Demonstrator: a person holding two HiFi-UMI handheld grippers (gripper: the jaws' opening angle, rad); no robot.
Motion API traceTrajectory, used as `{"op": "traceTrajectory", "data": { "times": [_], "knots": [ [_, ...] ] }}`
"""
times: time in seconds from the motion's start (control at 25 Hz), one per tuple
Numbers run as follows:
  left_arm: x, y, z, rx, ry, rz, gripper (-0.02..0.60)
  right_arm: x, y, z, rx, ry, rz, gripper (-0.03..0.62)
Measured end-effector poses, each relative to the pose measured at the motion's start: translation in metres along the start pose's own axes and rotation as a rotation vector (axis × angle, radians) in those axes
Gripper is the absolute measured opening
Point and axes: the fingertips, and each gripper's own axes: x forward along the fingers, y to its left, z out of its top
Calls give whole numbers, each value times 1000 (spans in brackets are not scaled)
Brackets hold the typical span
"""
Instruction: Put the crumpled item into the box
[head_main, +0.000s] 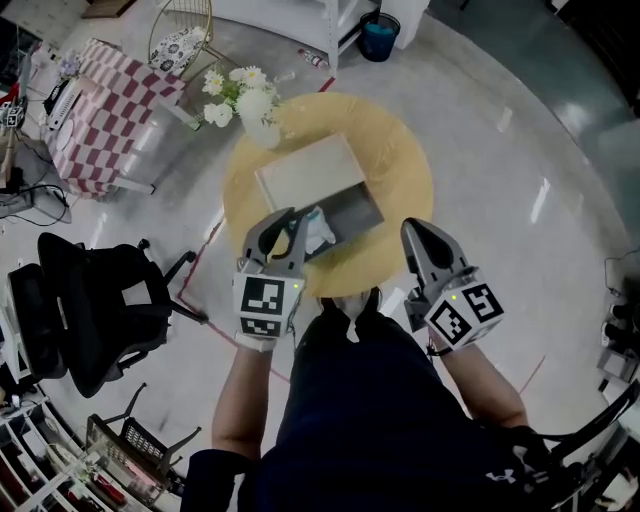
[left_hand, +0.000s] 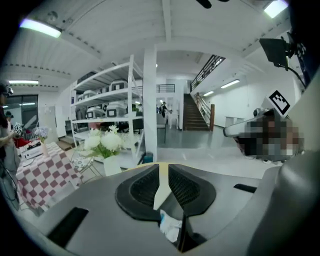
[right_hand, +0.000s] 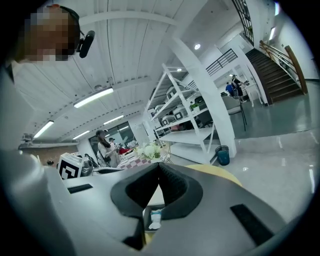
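Crumpled white-and-blue item (head_main: 318, 230) is in the open grey rectangular box (head_main: 356, 206), at the box's left end. The box's pale lid flap (head_main: 308, 170) is folded back on the far-left side. The box sits mid-top on the round yellow wooden table (head_main: 402, 150).

Left gripper (head_main: 290, 222): jaws apart by a narrow gap, nothing clamped. In the head view its tips sit over the box's near-left corner, just beside the item. The left gripper view shows the same gripper (left_hand: 162, 170) with the item (left_hand: 170, 227) visible through the gap, lower down and clear of the pads.

Right gripper (head_main: 415, 235): jaws together at the tips and empty, near the table's near-right edge and well apart from the box. The right gripper view shows its tips (right_hand: 159, 167) meeting, with the item (right_hand: 154, 220) lying in the box beyond them.

A white vase of white flowers (head_main: 250, 100) stands at the table's far-left edge. A red-and-white checked cloth (head_main: 100, 100) is far left on the floor side, and a black office chair (head_main: 90, 310) is near left.
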Motion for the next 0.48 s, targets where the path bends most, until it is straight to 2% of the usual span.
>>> {"op": "traceTrajectory", "data": {
  "times": [0.28, 0.48],
  "knots": [
    [-36, -13, 50, 27, -151, -1, 30, -10, 16, 23, -31, -63, 22, 3],
    [-52, -25, 79, 21, -217, -24, 20, -18, 25, 46, -51, -100, 25, 3]
  ]
}}
